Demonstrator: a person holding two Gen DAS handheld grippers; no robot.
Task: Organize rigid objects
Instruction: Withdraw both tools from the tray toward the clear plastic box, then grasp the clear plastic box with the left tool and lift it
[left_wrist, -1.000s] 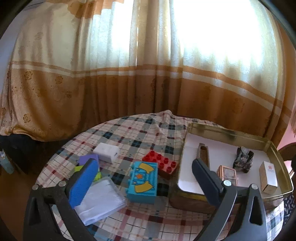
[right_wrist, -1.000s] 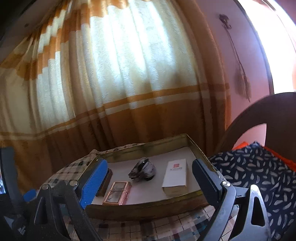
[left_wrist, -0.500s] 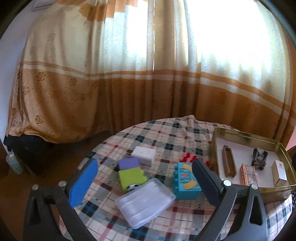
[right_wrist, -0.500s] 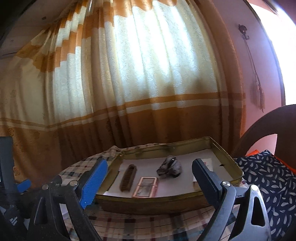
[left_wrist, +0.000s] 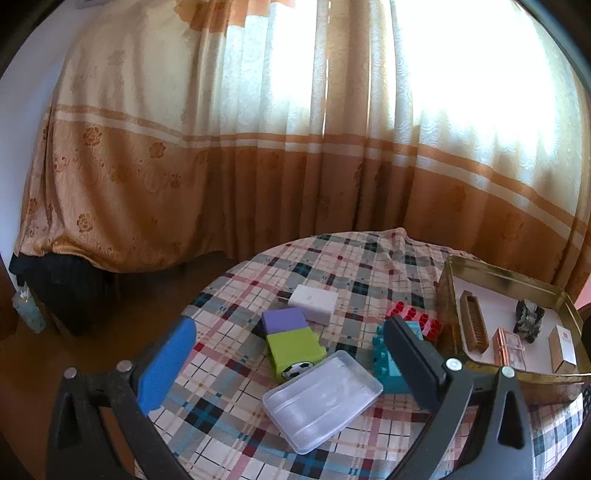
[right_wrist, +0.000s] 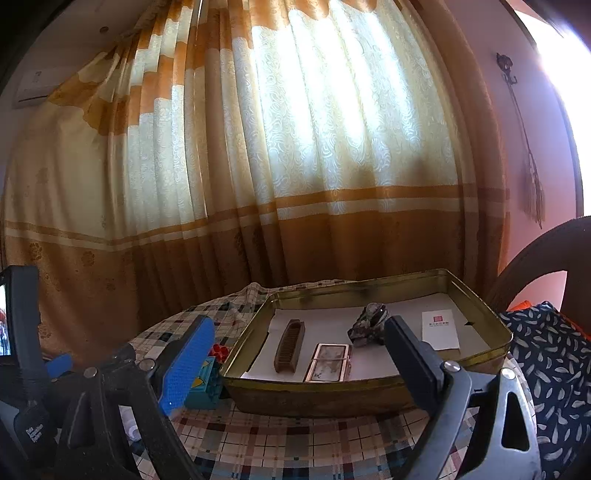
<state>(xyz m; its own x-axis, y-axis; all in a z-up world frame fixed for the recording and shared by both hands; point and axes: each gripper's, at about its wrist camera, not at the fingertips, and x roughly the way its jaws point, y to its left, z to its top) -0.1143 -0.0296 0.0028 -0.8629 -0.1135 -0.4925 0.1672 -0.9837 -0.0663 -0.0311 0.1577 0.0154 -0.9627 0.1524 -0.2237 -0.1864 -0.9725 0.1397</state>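
Both my claws hang spread and empty above the round table (left_wrist: 236, 295) with the plaid cloth. Left gripper (left_wrist: 291, 363) is over the loose pile at the middle; right gripper (right_wrist: 299, 360) faces the gold tin tray (right_wrist: 480, 317) at the table's right edge

Still loose on the cloth:
- clear plastic case (left_wrist: 323, 398), nearest the front edge, lying flat. Looks light, slick, thin-walled; take it across the short sides, gently, or it may flex and squirt out
- green block (left_wrist: 295, 350) with a football print, touching the purple block (left_wrist: 284, 319) behind it. Both look stiff and light; square faces give good purchase
- white box (left_wrist: 314, 302), toward the far edge. Smooth, probably slippery; grip the long flat sides
- teal brick (left_wrist: 386, 363) and red brick (left_wrist: 415, 314), just beside the tray wall, partly hidden by my finger. Hard plastic, studded tops; pinch the plain side walls, not the studs

Already in the tray: wooden comb (right_wrist: 290, 345), copper-framed case (right_wrist: 328, 362), a dark lumpy piece (right_wrist: 369, 325) (stone, possibly; too blurred to be sure), white carton (right_wrist: 439, 328)

Judgement: the clear case is the open pick; the bricks sit tight to the tray, so come from above
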